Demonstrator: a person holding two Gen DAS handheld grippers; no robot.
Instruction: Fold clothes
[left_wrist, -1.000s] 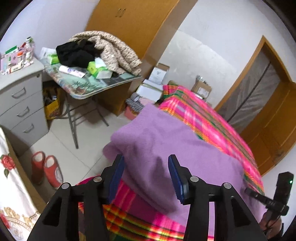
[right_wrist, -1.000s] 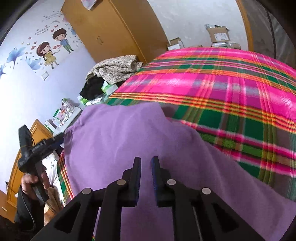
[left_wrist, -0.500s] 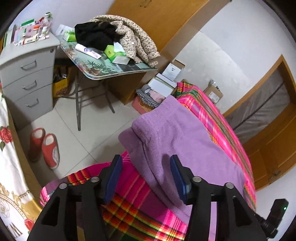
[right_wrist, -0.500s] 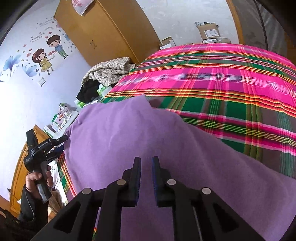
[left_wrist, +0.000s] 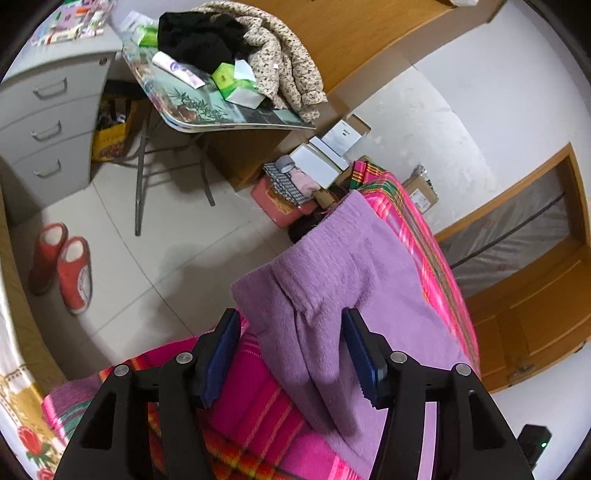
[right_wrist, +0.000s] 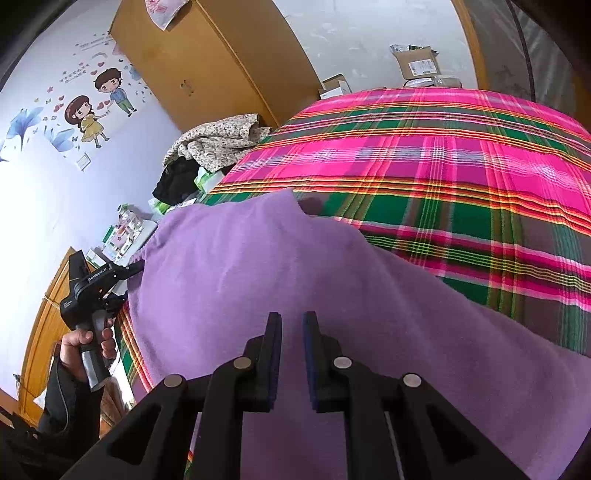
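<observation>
A purple fleece garment (left_wrist: 354, 280) lies spread over the pink and green plaid bed cover (right_wrist: 443, 155), with one folded edge hanging off the bed's near corner. My left gripper (left_wrist: 290, 314) is open and hovers over that edge, its fingers either side of the fold without touching it. In the right wrist view the garment (right_wrist: 258, 266) fills the foreground. My right gripper (right_wrist: 291, 317) hovers low over it with the jaws nearly together and nothing pinched. A hand holds the left gripper (right_wrist: 99, 280) at the garment's far left edge.
A folding table (left_wrist: 229, 122) piled with clothes and boxes stands beside the bed, next to a grey drawer unit (left_wrist: 48, 122). Red slippers (left_wrist: 62, 266) sit on the tiled floor. A pink basket (left_wrist: 284, 206) and cartons crowd the bed's far corner. A wooden wardrobe (right_wrist: 207, 62) stands behind.
The left gripper has risen and tipped down towards the garment's hanging edge, still open. The right gripper has hardly moved and its jaws are as before.
</observation>
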